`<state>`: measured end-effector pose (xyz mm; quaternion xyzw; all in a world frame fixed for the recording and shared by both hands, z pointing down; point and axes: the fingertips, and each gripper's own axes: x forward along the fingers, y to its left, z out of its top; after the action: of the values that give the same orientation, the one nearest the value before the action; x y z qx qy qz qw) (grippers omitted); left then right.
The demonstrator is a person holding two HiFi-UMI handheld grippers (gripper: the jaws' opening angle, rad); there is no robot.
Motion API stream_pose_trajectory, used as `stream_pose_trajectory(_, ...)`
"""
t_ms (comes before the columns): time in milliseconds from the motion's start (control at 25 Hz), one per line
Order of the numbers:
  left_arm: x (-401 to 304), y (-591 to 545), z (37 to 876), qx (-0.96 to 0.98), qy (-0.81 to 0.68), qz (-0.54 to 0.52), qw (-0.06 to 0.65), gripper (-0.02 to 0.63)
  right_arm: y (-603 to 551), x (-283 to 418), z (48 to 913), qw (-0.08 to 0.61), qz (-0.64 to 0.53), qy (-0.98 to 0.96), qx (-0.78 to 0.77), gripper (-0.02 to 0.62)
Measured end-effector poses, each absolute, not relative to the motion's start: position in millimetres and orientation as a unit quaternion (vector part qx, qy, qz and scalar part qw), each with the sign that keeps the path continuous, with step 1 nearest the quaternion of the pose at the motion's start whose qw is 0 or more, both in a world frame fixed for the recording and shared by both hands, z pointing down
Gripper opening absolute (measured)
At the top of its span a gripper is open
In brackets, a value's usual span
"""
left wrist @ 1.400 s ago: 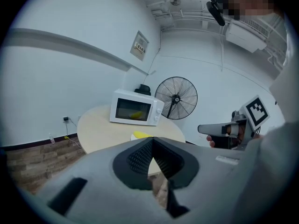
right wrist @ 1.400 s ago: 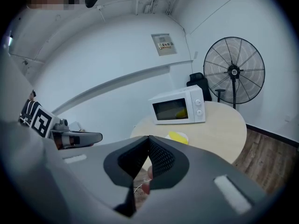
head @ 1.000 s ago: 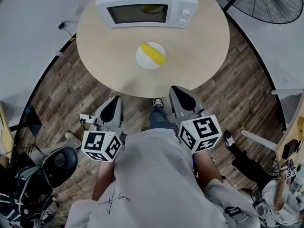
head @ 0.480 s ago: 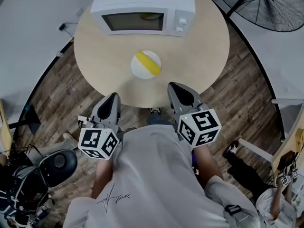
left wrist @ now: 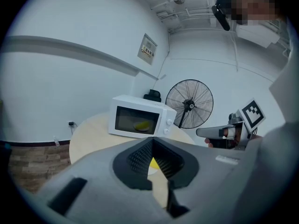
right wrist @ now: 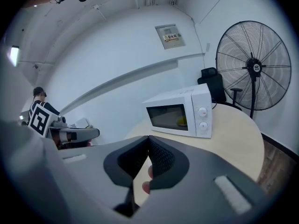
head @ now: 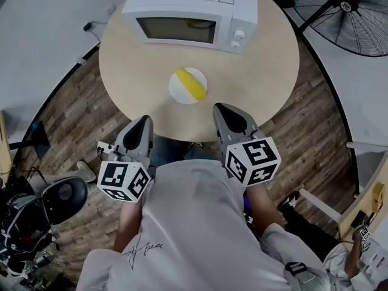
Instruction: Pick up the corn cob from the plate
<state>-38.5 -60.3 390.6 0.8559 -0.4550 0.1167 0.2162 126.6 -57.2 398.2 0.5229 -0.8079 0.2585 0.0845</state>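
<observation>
In the head view a yellow corn cob (head: 190, 83) lies across a small white plate (head: 177, 88) near the middle of the round wooden table (head: 267, 65). Both grippers hover at the table's near edge, short of the plate. My left gripper (head: 140, 122) sits left of it and my right gripper (head: 220, 110) right of it. Each has its jaws shut on nothing. In the left gripper view the left gripper (left wrist: 152, 141) has a sliver of the corn cob (left wrist: 153, 162) showing below its closed tips. In the right gripper view the right gripper (right wrist: 148, 138) points toward the microwave.
A white microwave (head: 188, 11) stands at the table's far side with something yellow inside (left wrist: 142, 124). A standing fan (head: 345, 5) is behind the table to the right. A black office chair (head: 60, 194) stands on the wood floor at the left.
Both grippers have moved forward to the table's near edge, closer to the plate. The jaws look the same.
</observation>
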Motion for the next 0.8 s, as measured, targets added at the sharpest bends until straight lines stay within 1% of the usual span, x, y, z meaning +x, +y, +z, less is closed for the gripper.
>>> stream_pose_trajectory(560, -50.2, -67.1, 382.8, 0.854, -0.466, 0.104, 0.208, -0.009, -82.1, 112.3, 399.7, 0.1, 0.239, -0.816, 0.517, 0.015)
stream_pose_trajectory(800, -58.6, -78.0, 369.9, 0.856, -0.468, 0.091, 0.199, -0.009, -93.6, 104.2, 396.9, 0.104, 0.236, -0.818, 0.514, 0.031)
